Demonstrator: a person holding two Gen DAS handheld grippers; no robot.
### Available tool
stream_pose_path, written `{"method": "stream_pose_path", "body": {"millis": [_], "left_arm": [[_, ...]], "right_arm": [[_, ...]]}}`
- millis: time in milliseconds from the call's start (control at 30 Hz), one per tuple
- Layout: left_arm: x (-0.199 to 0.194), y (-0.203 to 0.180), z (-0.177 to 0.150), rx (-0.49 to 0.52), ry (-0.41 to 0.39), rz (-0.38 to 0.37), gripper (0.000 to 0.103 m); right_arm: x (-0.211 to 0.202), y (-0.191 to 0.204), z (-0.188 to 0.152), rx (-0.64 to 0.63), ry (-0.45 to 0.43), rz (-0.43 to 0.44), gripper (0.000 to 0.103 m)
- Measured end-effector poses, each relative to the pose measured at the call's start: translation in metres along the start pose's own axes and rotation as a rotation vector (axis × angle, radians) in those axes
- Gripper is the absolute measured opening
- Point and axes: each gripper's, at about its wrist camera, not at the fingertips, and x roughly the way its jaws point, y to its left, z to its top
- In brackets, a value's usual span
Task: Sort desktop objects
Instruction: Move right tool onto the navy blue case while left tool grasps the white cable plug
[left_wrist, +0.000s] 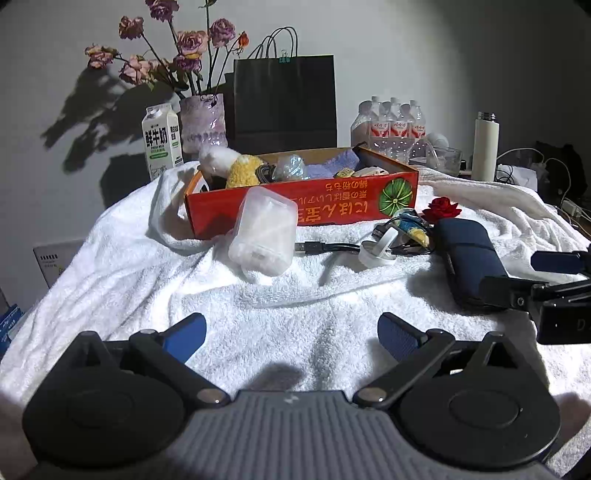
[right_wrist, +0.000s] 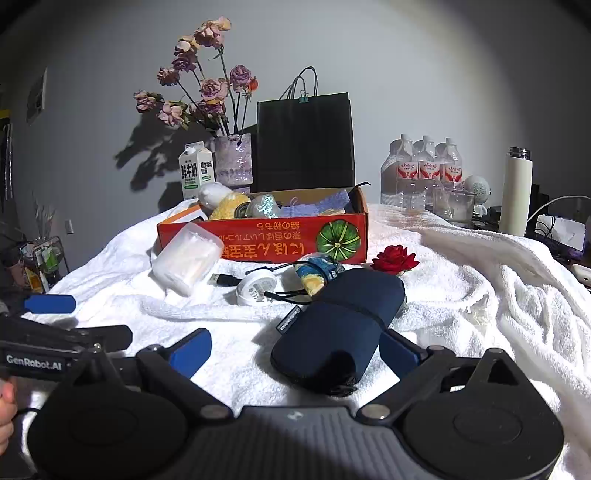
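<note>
A red cardboard box (left_wrist: 303, 203) (right_wrist: 266, 240) holding several items stands on a white towel (left_wrist: 295, 306). In front of it lie a clear plastic container (left_wrist: 264, 232) (right_wrist: 184, 258), a black USB cable (left_wrist: 317, 248) (right_wrist: 221, 279), a white round charger (left_wrist: 376, 251) (right_wrist: 256, 286), a yellow-blue tube (left_wrist: 413, 225) (right_wrist: 314, 275), a red rose (left_wrist: 441, 208) (right_wrist: 395, 258) and a dark blue pouch (left_wrist: 469, 258) (right_wrist: 340, 328). My left gripper (left_wrist: 291, 332) is open and empty above the towel. My right gripper (right_wrist: 295, 350) is open, with the pouch's near end between its fingers.
Behind the box stand a milk carton (left_wrist: 160, 142), a vase of dried roses (left_wrist: 203, 122), a black paper bag (left_wrist: 286, 99), a pack of water bottles (left_wrist: 391, 123), a glass bowl (left_wrist: 445, 158) and a white flask (left_wrist: 485, 146). Cables lie at the far right.
</note>
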Motion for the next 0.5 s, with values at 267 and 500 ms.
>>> {"method": "stream_pose_path", "body": {"millis": [267, 500], "left_arm": [[0.024, -0.003, 0.022, -0.037, 0.000, -0.041, 0.101], [0.059, -0.025, 0.051, 0.038, -0.005, -0.131, 0.070]], "right_arm": [[0.020, -0.009, 0.011, 0.026, 0.019, -0.006, 0.097], [0.061, -0.020, 0.018, 0.075, 0.076, -0.059, 0.097]]}}
